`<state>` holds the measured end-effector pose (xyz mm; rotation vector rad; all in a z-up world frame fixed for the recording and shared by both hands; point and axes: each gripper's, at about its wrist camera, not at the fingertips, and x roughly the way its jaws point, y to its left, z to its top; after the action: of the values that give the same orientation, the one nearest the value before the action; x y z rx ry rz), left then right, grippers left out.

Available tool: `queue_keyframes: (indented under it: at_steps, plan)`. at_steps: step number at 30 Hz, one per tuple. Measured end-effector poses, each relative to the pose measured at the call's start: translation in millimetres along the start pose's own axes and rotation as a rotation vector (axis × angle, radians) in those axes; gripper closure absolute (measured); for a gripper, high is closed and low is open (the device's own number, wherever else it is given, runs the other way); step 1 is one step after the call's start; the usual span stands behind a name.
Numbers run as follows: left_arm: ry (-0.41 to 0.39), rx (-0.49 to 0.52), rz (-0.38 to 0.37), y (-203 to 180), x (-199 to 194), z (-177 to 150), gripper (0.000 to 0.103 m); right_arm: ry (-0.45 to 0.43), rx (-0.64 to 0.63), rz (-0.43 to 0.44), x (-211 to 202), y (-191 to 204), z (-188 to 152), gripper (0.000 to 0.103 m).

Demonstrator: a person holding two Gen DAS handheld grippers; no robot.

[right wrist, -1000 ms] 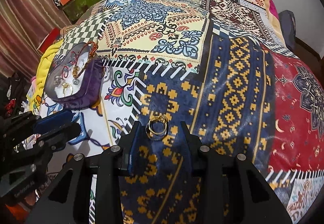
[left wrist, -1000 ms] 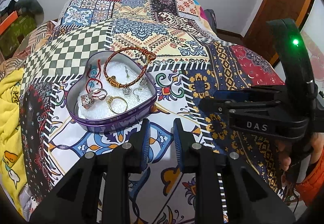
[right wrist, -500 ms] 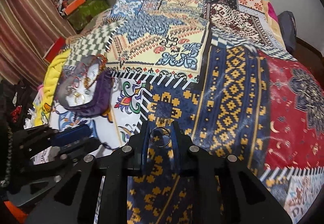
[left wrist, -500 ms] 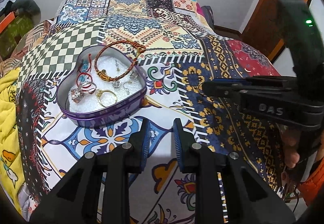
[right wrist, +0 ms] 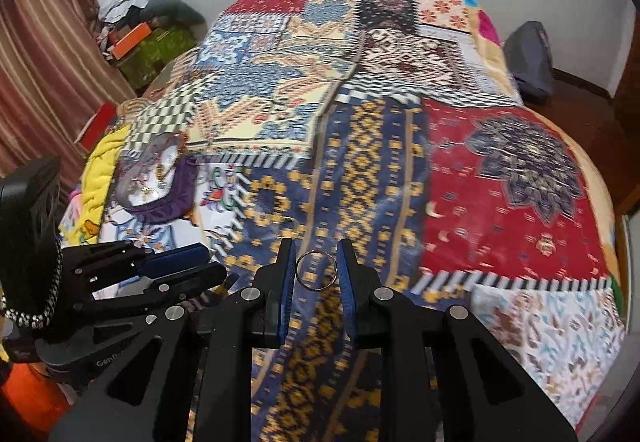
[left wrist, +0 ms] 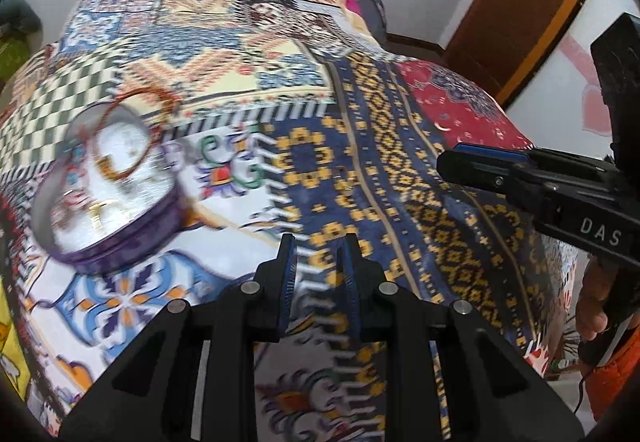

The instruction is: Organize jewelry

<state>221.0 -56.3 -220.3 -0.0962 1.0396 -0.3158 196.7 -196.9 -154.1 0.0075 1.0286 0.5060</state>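
The right gripper [right wrist: 316, 266] pinches a thin metal ring [right wrist: 316, 269] between its blue pads, its jaws having just been closing on it, over the navy-and-yellow patch of the patchwork bedspread [right wrist: 500, 202]; the left gripper [left wrist: 316, 260] holds nothing, its jaws standing a narrow gap apart above the same cover; to the far left sits the heart-shaped purple tin [left wrist: 132, 242] (blurred here), with a red-and-gold bracelet [left wrist: 132, 130] and other small pieces lying inside on white padding.
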Motion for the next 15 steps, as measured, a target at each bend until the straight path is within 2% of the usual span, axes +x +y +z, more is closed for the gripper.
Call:
queue_keyframes:
  at_steps: [15]
  plan:
    - [0.03, 0.049, 0.007, -21, 45, 31, 0.081, -0.019, 0.044, 0.011, -9, -22, -7, 0.084]
